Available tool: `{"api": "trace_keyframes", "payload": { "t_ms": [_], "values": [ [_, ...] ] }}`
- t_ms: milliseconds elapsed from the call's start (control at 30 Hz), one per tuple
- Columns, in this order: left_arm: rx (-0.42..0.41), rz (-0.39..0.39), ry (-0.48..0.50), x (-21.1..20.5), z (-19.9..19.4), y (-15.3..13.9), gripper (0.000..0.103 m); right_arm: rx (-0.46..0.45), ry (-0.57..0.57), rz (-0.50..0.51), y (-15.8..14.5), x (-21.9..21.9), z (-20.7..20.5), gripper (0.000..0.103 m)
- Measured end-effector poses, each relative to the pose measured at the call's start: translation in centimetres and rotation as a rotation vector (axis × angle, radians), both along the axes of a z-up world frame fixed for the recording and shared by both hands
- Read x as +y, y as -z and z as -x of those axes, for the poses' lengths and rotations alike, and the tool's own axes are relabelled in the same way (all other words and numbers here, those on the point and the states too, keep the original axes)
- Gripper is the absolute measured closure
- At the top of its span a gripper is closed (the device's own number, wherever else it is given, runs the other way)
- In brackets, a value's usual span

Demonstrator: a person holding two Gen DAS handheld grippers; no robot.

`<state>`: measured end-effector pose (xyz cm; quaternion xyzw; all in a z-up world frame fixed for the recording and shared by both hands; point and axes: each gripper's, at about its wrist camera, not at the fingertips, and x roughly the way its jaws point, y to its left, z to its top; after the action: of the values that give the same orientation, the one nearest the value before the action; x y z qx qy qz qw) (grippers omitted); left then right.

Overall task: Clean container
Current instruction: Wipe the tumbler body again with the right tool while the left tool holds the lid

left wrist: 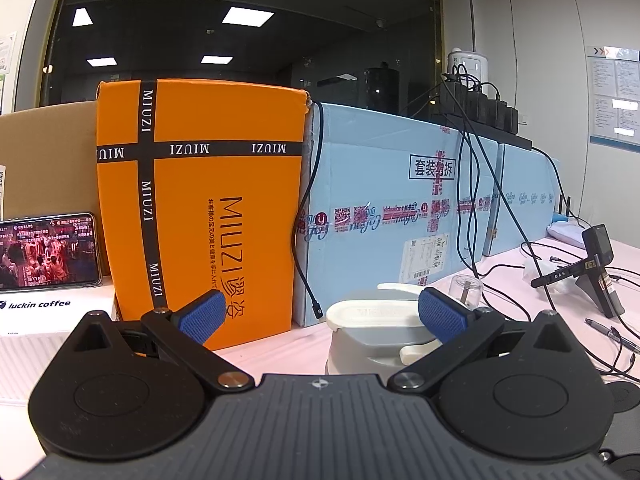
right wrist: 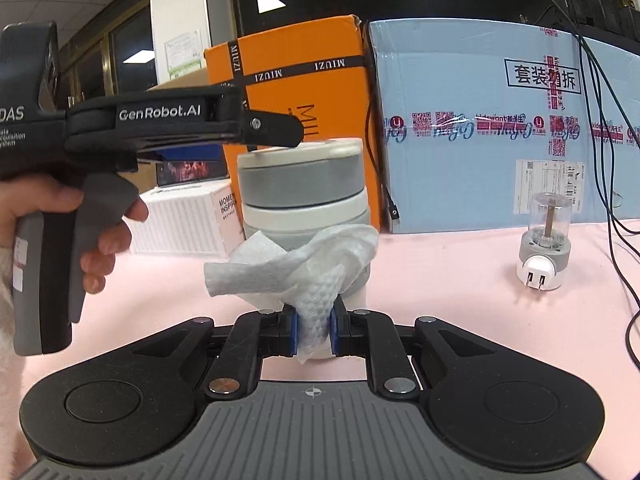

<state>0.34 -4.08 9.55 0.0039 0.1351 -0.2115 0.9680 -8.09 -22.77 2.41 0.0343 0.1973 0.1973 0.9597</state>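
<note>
Below, container under spread left fingers; wipe pinched right.

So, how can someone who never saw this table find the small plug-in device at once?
Start at the big light-blue box behind the pink table. In front of it, right of the grey-and-white container, stands the small plug-in device. It alone has a clear dome on a grey base, with two metal prongs on its white foot.

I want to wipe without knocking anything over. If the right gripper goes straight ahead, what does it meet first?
Most likely the container, right ahead; the wipe clamped in the right gripper seems already against its side.
</note>
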Motion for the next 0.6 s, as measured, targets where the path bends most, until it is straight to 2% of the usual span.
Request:
{"api": "trace_keyframes", "payload": {
  "t_ms": [233, 433, 500, 533, 600],
  "values": [
    [-0.002, -0.002, -0.002, 0.0, 0.0, 0.0, 0.000, -0.076, -0.011, -0.008, -1.9, 0.2, 0.8, 0.089],
    [0.000, 0.003, -0.009, 0.1, -0.1, 0.0, 0.000, -0.082, 0.003, -0.016, -2.2, 0.5, 0.6, 0.089],
    [0.000, 0.003, -0.005, 0.1, 0.0, 0.0, 0.000, -0.079, 0.007, -0.020, -2.2, 0.5, 0.6, 0.084],
    [0.000, 0.002, -0.002, 0.1, 0.0, 0.0, 0.000, -0.085, 0.013, -0.020, -2.3, 0.5, 0.7, 0.078],
    [-0.002, -0.002, 0.000, 0.0, 0.1, -0.1, 0.000, -0.108, 0.022, -0.026, -2.4, 0.4, 0.9, 0.076]
  ]
}}
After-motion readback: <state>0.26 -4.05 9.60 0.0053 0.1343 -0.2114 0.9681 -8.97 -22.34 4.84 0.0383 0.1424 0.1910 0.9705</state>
